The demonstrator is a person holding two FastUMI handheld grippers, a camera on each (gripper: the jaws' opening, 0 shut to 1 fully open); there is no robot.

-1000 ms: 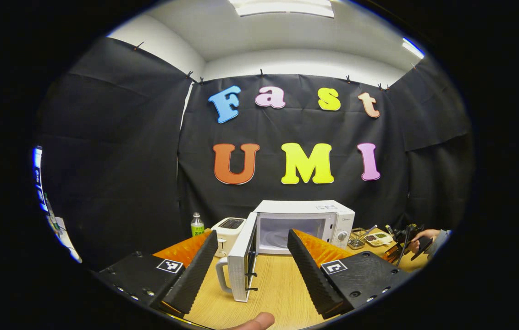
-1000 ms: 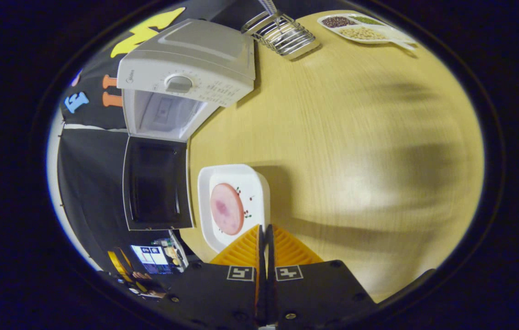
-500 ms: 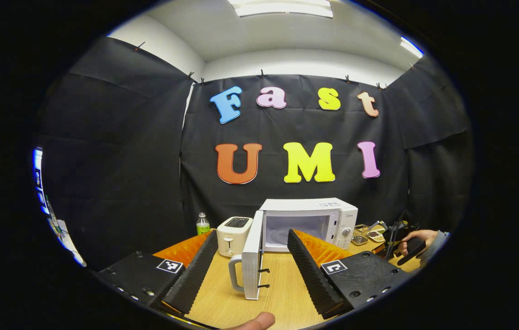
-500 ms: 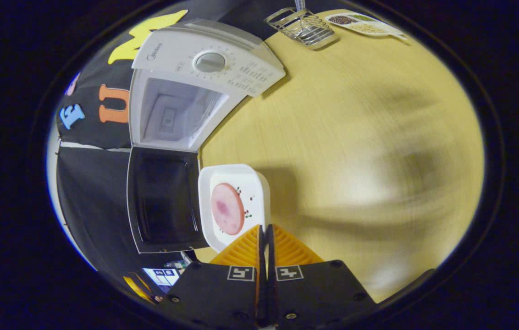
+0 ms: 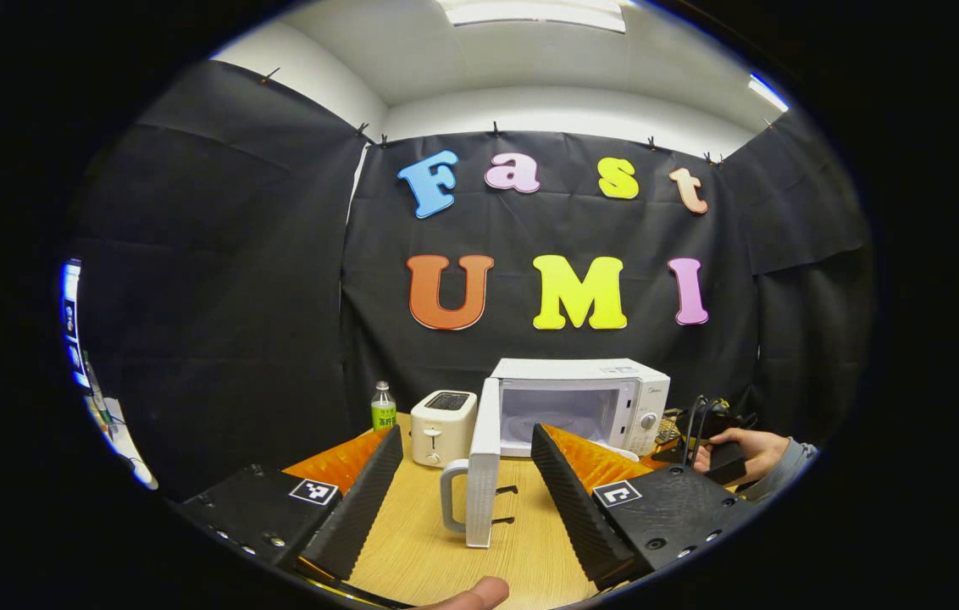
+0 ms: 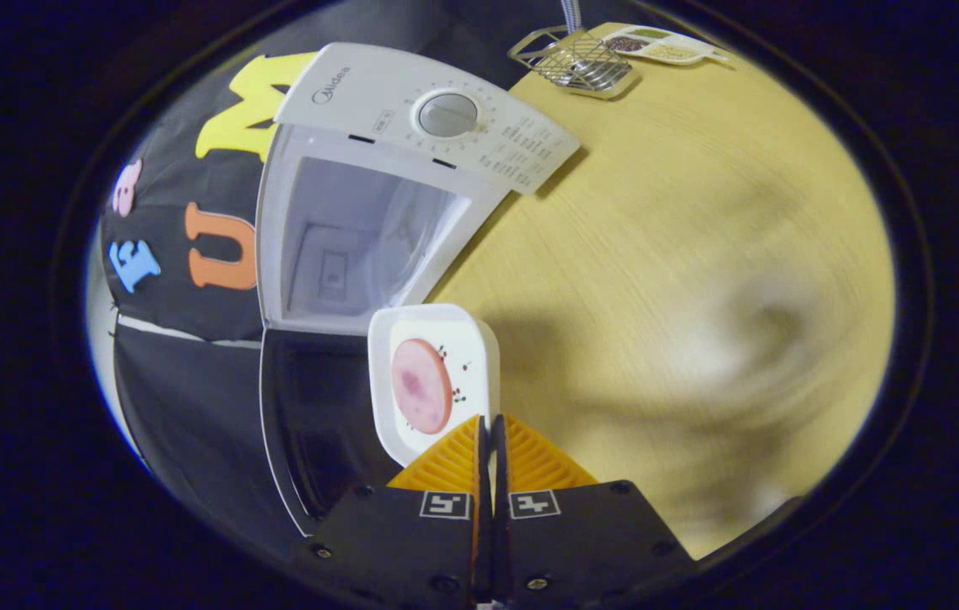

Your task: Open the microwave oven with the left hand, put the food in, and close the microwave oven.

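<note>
We hold the plate [image 6: 433, 373] of food [image 6: 420, 385] by its rim, the right gripper [image 6: 490, 440] clamped on it, just before the open microwave [image 6: 361, 237]. The left gripper [image 5: 462, 483] is spread wide, empty. Risk: the plate clips the door [image 6: 310, 424], tilting and spilling.

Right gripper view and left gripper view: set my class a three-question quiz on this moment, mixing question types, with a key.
1. True or false: the door of the white box-shaped microwave oven stands open.
2. The right gripper is shut on: A) the white square plate with a pink round slice; B) the wire rack; C) the green-labelled bottle.
3. Fill in: the left gripper is ____ and holds nothing.

Key: 1 true. 2 A, the white square plate. 3 open.
</note>
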